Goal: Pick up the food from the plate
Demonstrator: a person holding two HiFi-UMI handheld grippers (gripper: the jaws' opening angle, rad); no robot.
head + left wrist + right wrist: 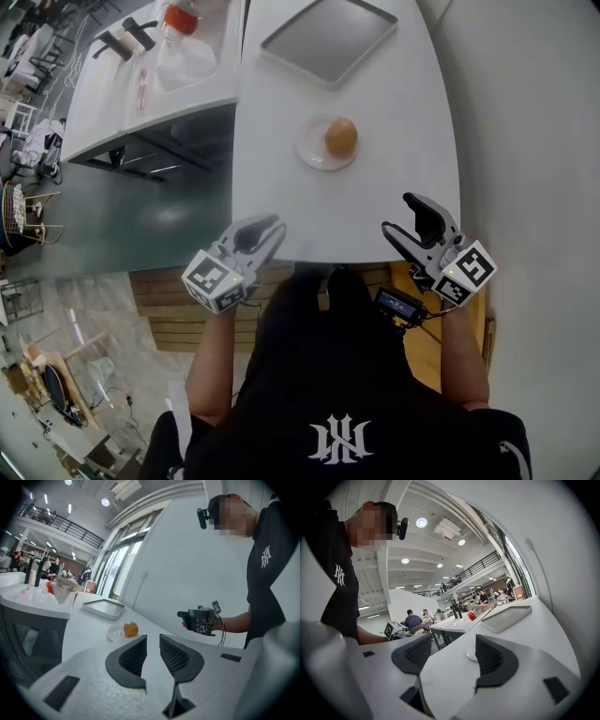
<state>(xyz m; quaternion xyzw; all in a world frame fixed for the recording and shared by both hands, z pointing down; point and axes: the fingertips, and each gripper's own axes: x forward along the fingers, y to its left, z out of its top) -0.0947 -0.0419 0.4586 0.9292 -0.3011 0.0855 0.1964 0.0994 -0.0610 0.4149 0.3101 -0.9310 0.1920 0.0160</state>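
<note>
A white table is carrying a grey tray at its far end and a small plate nearer the middle. The left gripper is hovering at the table's near edge, its jaws standing a narrow gap apart with nothing between them. The right gripper is hovering over the same edge, jaws wide and empty. The food, a round orange-brown piece, is sitting on the plate, well apart from both grippers.

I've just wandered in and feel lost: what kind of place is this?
Probably a big open lab or workshop hall: a high ceiling with a railed mezzanine, long white tables, and people sitting at work in the background.
</note>
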